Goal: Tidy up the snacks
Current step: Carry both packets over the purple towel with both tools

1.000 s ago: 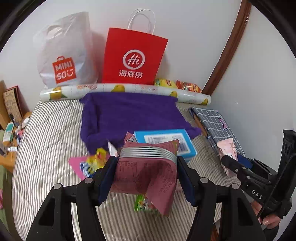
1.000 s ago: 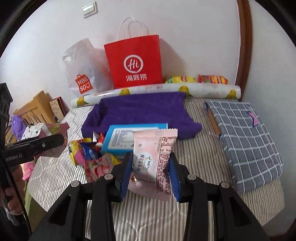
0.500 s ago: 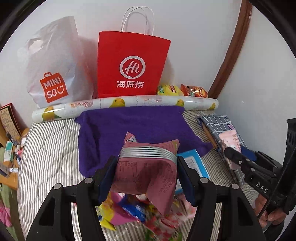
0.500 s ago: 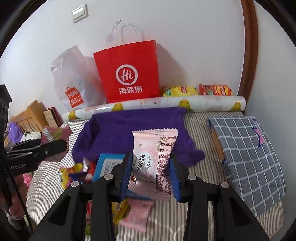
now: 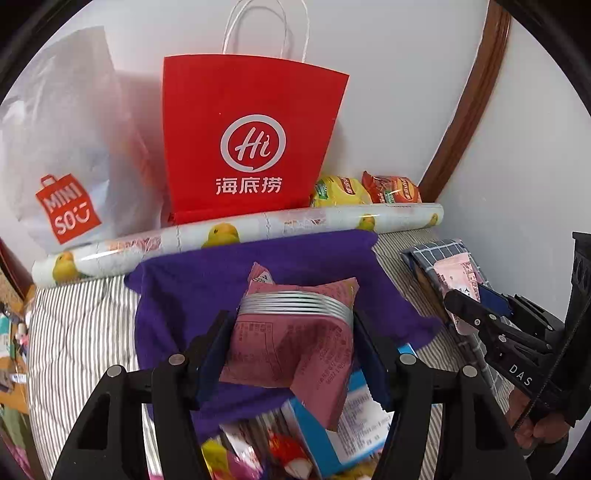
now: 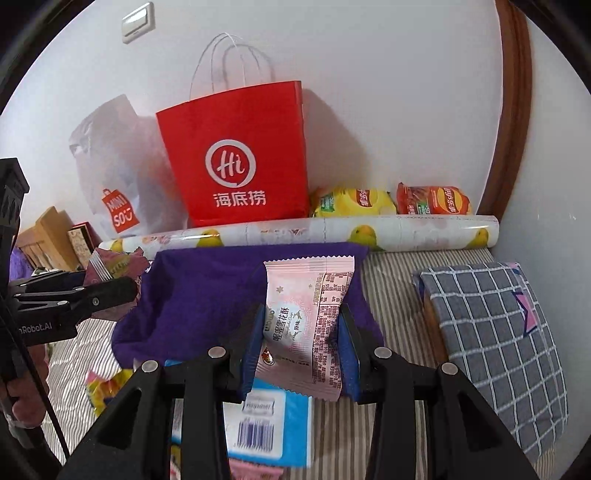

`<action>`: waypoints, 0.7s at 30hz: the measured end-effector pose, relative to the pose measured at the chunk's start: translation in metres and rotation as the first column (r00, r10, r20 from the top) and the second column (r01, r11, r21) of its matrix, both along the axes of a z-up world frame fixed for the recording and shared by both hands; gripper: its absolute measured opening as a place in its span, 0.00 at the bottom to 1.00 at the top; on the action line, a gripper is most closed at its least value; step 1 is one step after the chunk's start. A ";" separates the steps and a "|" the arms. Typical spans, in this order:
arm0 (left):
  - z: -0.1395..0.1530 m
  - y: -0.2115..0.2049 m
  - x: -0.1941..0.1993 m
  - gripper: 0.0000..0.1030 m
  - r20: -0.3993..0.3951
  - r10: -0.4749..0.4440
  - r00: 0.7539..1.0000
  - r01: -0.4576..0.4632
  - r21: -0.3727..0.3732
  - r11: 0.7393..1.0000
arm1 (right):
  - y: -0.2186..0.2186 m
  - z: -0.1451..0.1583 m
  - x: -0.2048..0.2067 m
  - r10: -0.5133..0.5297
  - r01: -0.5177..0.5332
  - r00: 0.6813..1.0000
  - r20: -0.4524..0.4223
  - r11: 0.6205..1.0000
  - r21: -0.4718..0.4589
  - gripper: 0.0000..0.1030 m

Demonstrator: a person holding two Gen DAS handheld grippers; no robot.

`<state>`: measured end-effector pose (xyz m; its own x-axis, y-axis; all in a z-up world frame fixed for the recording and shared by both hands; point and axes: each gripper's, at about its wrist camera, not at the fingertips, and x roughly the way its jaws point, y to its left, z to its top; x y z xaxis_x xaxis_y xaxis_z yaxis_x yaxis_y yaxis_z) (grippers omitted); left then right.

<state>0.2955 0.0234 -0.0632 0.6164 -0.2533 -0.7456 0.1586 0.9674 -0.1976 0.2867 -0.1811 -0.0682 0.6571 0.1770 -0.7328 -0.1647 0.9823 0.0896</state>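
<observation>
The right wrist view shows a white switch plate [image 6: 138, 23] high on the wall, and some wooden things [image 6: 44, 240] far off to the left. The left wrist view shows neither of those. The right view also shows the whole grey checked pillow [image 6: 495, 332] on the striped bed [image 6: 391, 266]. In the left view only a corner of that pillow [image 5: 439, 251] peeks out.

Both views show the red paper bag [image 5: 251, 140] standing by the wall, with a white plastic bag [image 5: 66, 140] beside it. A yellow chip bag [image 6: 354, 201] and an orange chip bag [image 6: 436, 201] lie next to the red bag, behind a long roll with yellow ducks [image 6: 332, 230] on it. A purple cloth [image 5: 207, 280] is spread on the bed in front of the roll.

The left gripper [image 5: 291, 350] holds a dark pink snack pack [image 5: 291, 347]. Its fingers stand about half apart and press on both sides of the pack, which hangs above the purple cloth. A corner of the pack droops down over a blue box [image 5: 332, 428] and a pile of small bright snacks [image 5: 258, 454].

The right gripper [image 6: 301, 350] holds a light pink snack pack [image 6: 306, 317]. Its fingers are almost together and pinch the thin pack upright, over the near edge of the purple cloth. The blue box [image 6: 266, 424] lies just below it.

Each view also shows the other gripper from the side, with its pack in it, and a bit of the person's hand [image 5: 539, 428] at the edge.
</observation>
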 end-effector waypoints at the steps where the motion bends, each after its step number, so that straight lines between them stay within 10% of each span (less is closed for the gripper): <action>1: -0.001 0.001 0.007 0.60 -0.001 0.000 1.000 0.000 0.000 1.000 | 0.000 -0.002 0.005 -0.003 0.003 1.000 -0.001 1.000 0.002 0.37; 21: -0.044 0.035 0.072 0.60 -0.078 0.066 0.995 -0.067 -0.009 0.998 | 0.018 -0.052 0.087 0.029 -0.029 0.999 -0.042 1.000 0.002 0.37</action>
<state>0.3671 0.0586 -0.1069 0.5729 -0.2223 -0.7889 0.0776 0.9729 -0.2177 0.3736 -0.1626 -0.1200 0.6199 0.1968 -0.7596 -0.1891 0.9770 0.0988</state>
